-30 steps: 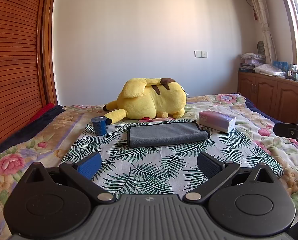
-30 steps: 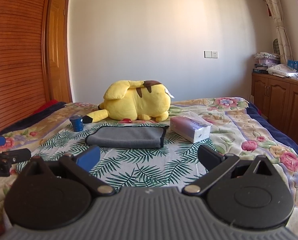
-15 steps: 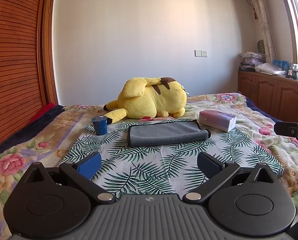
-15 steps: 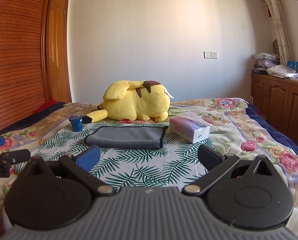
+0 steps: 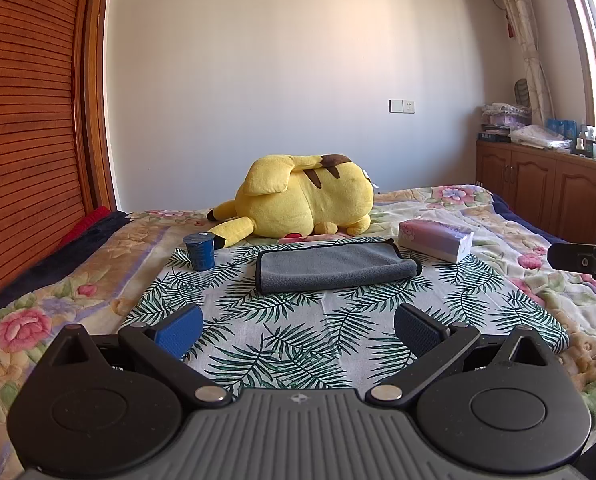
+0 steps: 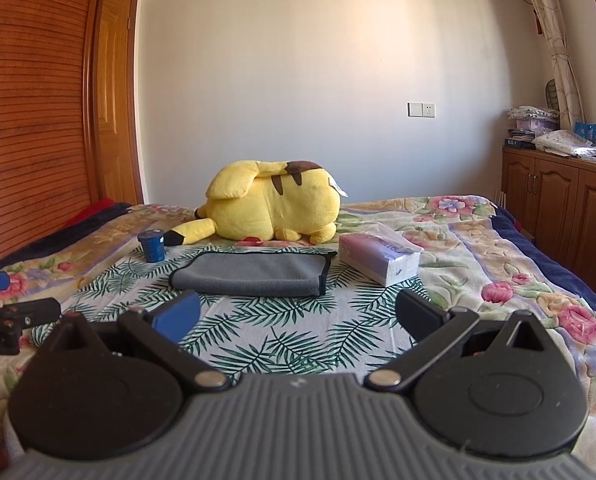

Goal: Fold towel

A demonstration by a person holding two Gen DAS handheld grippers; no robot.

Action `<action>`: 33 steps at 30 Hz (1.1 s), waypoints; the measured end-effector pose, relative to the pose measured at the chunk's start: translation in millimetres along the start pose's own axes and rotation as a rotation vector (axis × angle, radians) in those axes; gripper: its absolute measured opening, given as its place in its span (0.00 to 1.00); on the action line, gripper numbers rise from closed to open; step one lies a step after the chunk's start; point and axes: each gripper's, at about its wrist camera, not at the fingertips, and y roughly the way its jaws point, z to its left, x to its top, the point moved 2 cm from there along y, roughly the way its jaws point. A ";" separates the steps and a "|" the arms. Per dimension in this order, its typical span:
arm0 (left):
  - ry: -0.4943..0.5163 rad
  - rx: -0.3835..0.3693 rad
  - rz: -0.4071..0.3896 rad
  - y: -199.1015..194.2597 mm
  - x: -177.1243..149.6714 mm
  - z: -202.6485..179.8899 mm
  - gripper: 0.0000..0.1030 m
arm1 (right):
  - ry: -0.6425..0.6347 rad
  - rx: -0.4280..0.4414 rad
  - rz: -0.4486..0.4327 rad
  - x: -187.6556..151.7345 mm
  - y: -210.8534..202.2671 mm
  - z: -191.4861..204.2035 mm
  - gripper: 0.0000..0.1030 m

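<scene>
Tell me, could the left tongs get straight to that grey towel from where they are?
Probably yes. The left tongs are open and the grey towel lies straight ahead on the leaf-print cloth, with nothing between them.

White wall (image 5: 298, 60), wooden cabinets (image 5: 538, 196), floral bed (image 5: 478, 216)
</scene>
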 end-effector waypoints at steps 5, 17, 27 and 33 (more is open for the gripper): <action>0.000 0.001 0.000 0.0 0.0 0.1 0.84 | -0.001 0.000 0.000 0.0 0.1 -0.4 1.00; 0.001 0.001 0.000 -0.1 0.1 -0.2 0.84 | -0.001 0.000 0.001 0.1 -0.1 0.0 1.00; 0.001 0.000 0.000 -0.1 0.3 -0.8 0.84 | -0.001 0.000 0.001 0.3 0.0 0.6 1.00; 0.007 0.007 0.000 0.3 -1.5 1.9 0.84 | -0.002 0.000 0.001 0.4 0.0 0.9 1.00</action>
